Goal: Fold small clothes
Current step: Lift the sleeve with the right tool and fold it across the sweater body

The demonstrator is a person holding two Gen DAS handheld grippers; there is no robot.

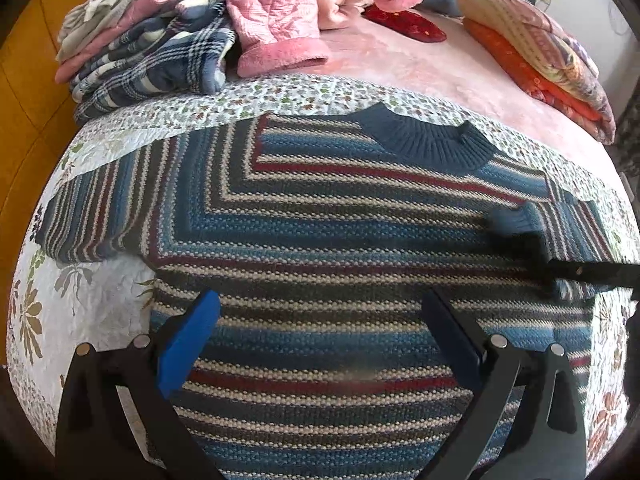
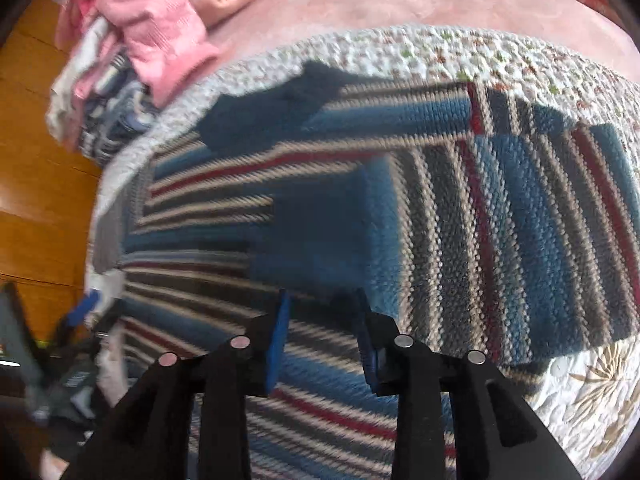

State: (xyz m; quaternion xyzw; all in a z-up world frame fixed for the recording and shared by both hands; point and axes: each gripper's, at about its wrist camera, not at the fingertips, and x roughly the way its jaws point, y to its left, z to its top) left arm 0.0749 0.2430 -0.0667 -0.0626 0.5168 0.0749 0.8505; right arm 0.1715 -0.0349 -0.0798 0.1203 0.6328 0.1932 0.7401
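A knitted sweater (image 1: 320, 220) with blue, red, cream and grey stripes lies flat on a floral quilt (image 1: 100, 300), its dark blue collar (image 1: 428, 140) at the far side. One sleeve (image 1: 92, 220) stretches out to the left. The other sleeve (image 2: 520, 220) is folded across the chest, and its dark blue cuff (image 2: 320, 224) rests on the body. My left gripper (image 1: 320, 296) hovers wide open over the lower body of the sweater. My right gripper (image 2: 323, 298) is open just short of the cuff, with nothing between its fingers. In the left wrist view it shows blurred (image 1: 532, 244) beside the cuff (image 1: 512, 218).
A pile of plaid and pink clothes (image 1: 160, 52) and a pink padded jacket (image 1: 280, 20) sit at the back left. Folded orange patterned bedding (image 1: 540, 52) lies back right on a pink blanket (image 1: 440, 72). Wooden floor (image 1: 24, 120) lies past the bed's left edge.
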